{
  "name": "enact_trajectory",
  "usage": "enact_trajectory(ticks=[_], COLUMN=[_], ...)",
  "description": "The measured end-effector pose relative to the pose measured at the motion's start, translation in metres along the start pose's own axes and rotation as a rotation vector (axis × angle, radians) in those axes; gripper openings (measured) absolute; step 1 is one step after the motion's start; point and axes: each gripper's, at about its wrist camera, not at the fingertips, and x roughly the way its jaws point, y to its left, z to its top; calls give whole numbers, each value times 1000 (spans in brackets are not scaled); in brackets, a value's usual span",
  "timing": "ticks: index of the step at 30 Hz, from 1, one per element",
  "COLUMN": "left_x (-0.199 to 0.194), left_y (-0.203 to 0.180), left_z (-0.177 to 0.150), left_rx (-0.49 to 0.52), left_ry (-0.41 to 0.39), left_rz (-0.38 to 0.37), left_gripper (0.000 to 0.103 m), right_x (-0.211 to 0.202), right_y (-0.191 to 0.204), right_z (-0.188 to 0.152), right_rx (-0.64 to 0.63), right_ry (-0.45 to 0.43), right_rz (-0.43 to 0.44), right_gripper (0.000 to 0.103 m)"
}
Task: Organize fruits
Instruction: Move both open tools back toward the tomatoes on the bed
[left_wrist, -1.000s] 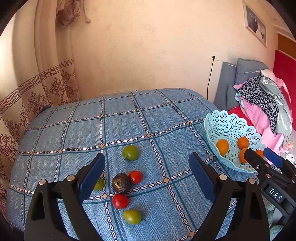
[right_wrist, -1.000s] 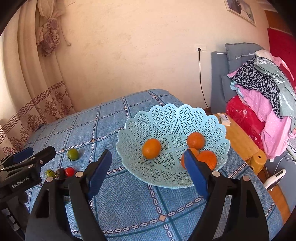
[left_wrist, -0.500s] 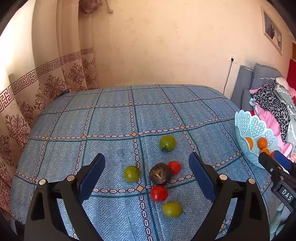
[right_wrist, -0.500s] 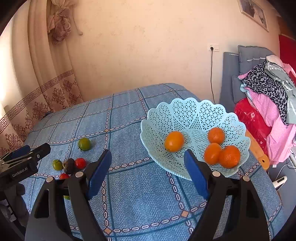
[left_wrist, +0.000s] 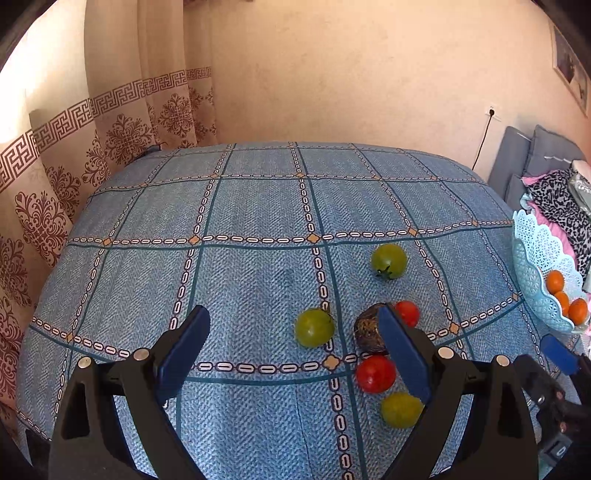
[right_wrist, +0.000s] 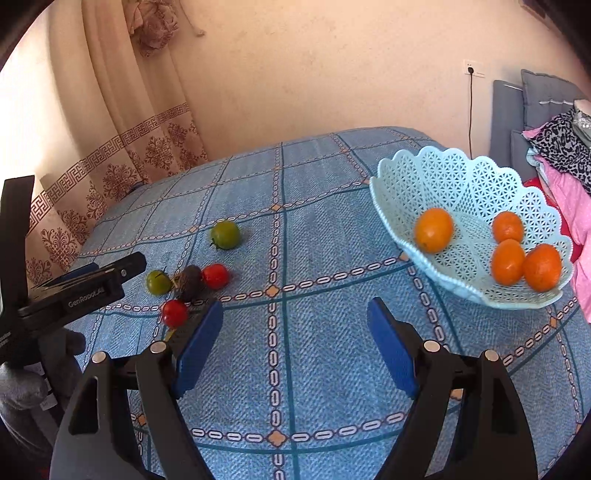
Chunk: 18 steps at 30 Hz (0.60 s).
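Loose fruit lies on the blue checked tablecloth: green tomatoes, a yellow-green one, two red tomatoes and a dark brown fruit. My left gripper hovers open just short of this cluster, its right finger overlapping the dark fruit in the picture. My right gripper is open over bare cloth, between the cluster and the pale blue lattice basket. The basket holds several oranges.
A patterned curtain hangs at the table's far left, with a plain wall behind. A pile of clothes on grey cushions sits right of the basket. The left gripper's body shows at the right wrist view's left edge.
Both views have swung left and come lower. The fruit cluster slid right in the left wrist view and grew nearer. The basket shifted right in both views. Both grippers stayed open.
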Motion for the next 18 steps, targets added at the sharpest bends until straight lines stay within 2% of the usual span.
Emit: enact_trajectory(ticks=[11, 16, 18], left_x=[-2, -2, -1], left_y=[15, 21, 23], left_z=[-3, -3, -3], left_rx=[-27, -38, -41], left_ry=[-4, -2, -1], left_rz=[6, 9, 11], left_gripper=[91, 91, 91], right_x=[27, 44, 47], right_y=[53, 68, 71], right_z=[-22, -30, -30], right_rx=[-124, -152, -160], right_ry=[100, 151, 145], right_rz=[145, 173, 165], right_gripper=[80, 62, 59])
